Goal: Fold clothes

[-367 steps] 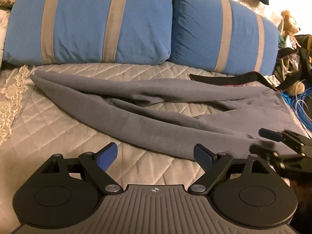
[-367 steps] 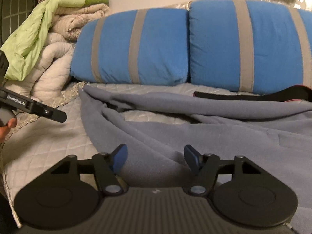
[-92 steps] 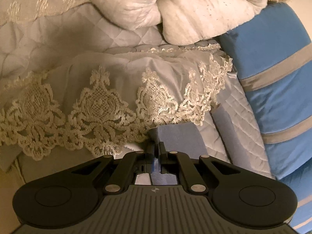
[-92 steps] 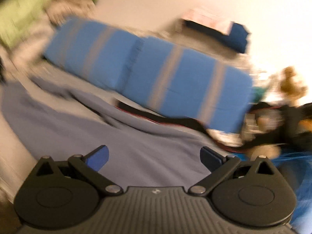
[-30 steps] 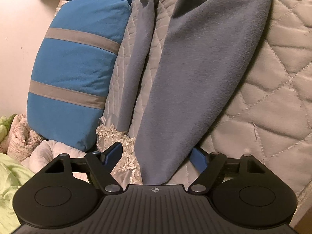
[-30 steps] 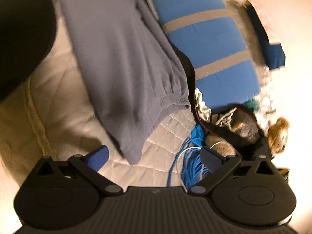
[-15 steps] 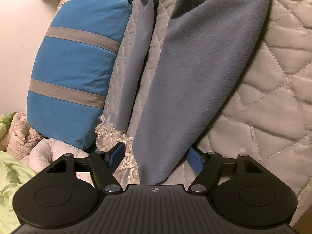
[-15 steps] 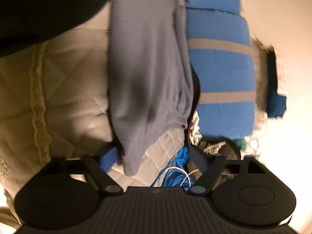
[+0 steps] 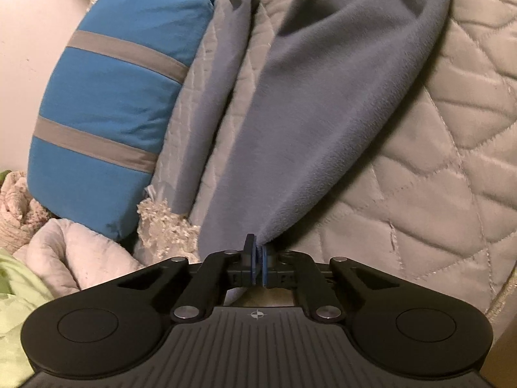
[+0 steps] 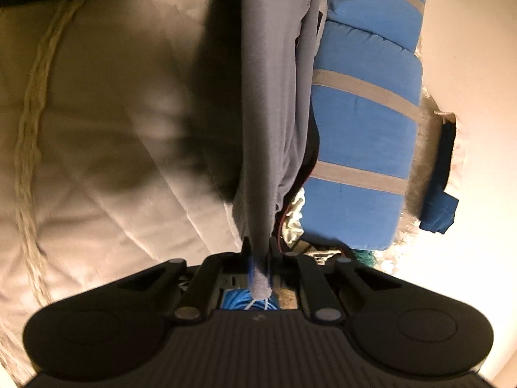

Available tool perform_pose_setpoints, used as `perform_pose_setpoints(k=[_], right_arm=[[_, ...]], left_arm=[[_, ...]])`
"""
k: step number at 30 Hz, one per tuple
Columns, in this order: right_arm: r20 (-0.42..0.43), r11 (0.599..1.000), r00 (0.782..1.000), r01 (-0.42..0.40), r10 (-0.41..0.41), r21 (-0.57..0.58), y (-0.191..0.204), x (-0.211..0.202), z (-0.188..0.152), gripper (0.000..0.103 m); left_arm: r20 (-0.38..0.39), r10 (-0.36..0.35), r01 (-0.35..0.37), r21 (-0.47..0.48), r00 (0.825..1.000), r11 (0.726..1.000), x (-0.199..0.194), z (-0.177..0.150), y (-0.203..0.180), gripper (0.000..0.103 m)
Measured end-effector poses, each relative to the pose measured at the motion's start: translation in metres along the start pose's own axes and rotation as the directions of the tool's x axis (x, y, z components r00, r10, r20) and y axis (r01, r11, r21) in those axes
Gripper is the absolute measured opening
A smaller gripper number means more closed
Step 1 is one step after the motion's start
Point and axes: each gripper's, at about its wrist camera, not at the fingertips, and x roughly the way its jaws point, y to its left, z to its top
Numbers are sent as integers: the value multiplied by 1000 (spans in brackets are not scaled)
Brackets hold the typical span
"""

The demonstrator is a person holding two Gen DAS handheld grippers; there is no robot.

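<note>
Item: grey garment (image 9: 310,123), soft fleece-like cloth, lying lengthwise across the quilted bedspread (image 9: 436,168), in front of the blue striped pillows (image 9: 110,103).

Holds: my left tongs (image 9: 257,260) have just closed and now pinch one narrow end of the garment. My right tongs (image 10: 258,258) have likewise just closed on the opposite end, where the gathered cloth (image 10: 261,168) bunches between the pads and a little pokes out behind them.

Handling, as I judge it: light, limp, not slippery, nothing to break. It will sag in the middle when lifted and needs both ends kept taut. The ends are the right places to hold; the right-hand pinch looks thicker, several layers together.

Edges: a second strip of the garment (image 9: 206,119) lies apart, nearer the pillows, and may trail behind.

Room: bare quilt on the near side, ample for laying the fold. Clutter at both ends: lace trim (image 9: 161,223) and piled bedding (image 9: 64,252) by the left tongs, blue cable (image 10: 245,300) under the right. A dark shape at the top of the right view cannot be identified.
</note>
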Motion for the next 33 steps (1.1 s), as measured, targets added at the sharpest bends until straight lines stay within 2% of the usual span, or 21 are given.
perform_pose_setpoints(k=[5,11,20,27,29,30,31,32,33], right_arm=[[-11,999,1000,-15,15,-43,-1,4,-21,7],[-55,996,996,-73,70,-49,13,9,-38,7],[-77,982,980,-188,185,-30,33,10,-27,7],[-90,975,971,-223,223,7,28,11,-22,9],[-103,973,967,-230,232,28,26,9,-21,40],[-118,970,963,-240,244,42,25,9,-22,49],[-126,969,962,-237,244,64,23,8,-22,72],[-120,968,964,-227,239,107,18,6,-24,87],[-110,964,966,-215,234,158,11,2,-26,92]], left_arm=[[21,22,-23,33,1000,999,-15,1,-1,3],[52,11,-15,74,999,997,-33,4,-8,3],[17,-97,95,100,995,990,-47,1,-22,3],[-18,-183,184,112,983,977,-53,-9,-32,2],[-17,-182,183,106,983,977,-53,-11,-34,2],[-11,-175,175,102,985,979,-53,-12,-34,3],[1,-154,154,94,988,984,-54,-14,-33,4],[13,-134,132,85,991,988,-55,-15,-33,5],[26,-114,111,75,993,991,-56,-17,-32,5]])
